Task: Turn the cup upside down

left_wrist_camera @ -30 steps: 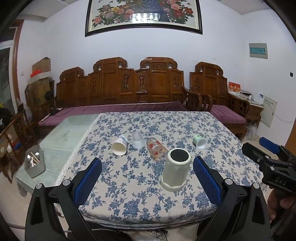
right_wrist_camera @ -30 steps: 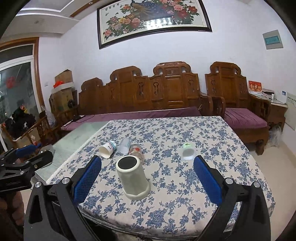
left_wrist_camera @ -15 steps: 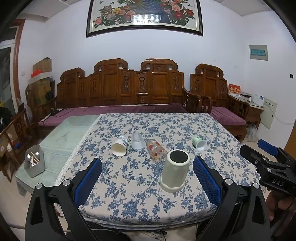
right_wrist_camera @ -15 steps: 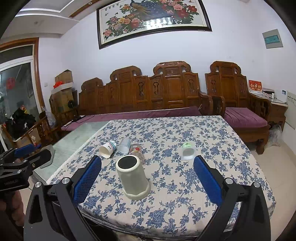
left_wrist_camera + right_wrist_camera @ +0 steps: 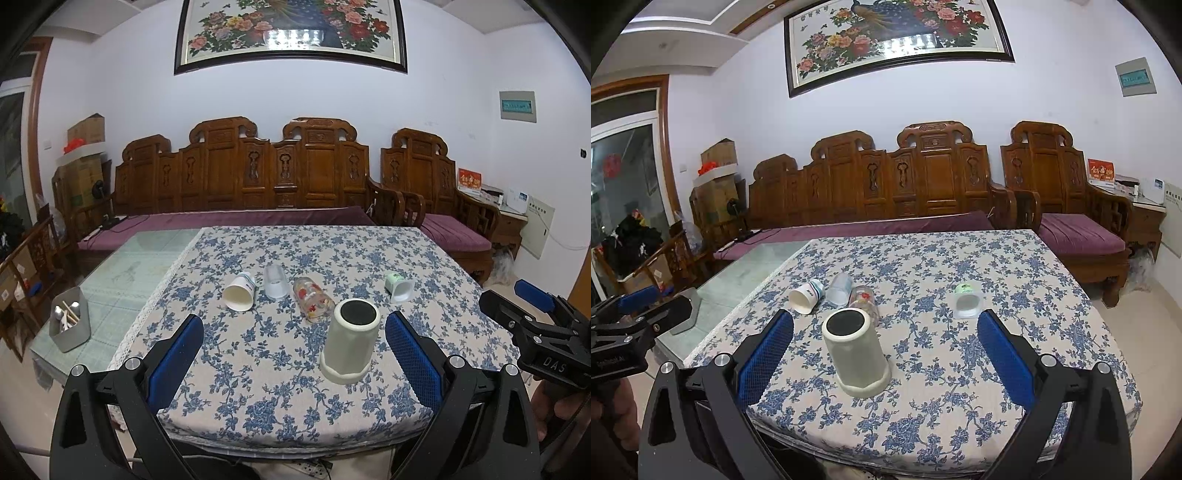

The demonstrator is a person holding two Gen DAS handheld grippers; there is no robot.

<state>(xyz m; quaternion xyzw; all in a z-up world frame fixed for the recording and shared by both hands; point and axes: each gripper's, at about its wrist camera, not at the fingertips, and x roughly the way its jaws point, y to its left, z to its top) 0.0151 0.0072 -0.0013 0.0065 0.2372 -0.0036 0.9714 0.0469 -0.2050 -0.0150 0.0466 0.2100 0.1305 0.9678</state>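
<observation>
Surface: a table (image 5: 332, 243) in blue-flowered cloth is standing before a carved wooden bench (image 5: 255, 177).
Cup: the cream cup (image 5: 351, 341) is standing mouth-down near the front edge, long axis vertical, dark base facing up.
Left gripper (image 5: 293, 356): hovering level, jaws spread wide, cup at 1 o'clock.
Right gripper (image 5: 884, 356): likewise gaping, cup at 11 o'clock.
Hidden: the cup's rim is lying against the cloth.

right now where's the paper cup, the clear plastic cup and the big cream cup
paper cup (image 5: 239, 297), left wrist view, open mouth
clear plastic cup (image 5: 275, 282), left wrist view, side wall
big cream cup (image 5: 856, 354), right wrist view, side wall
</observation>
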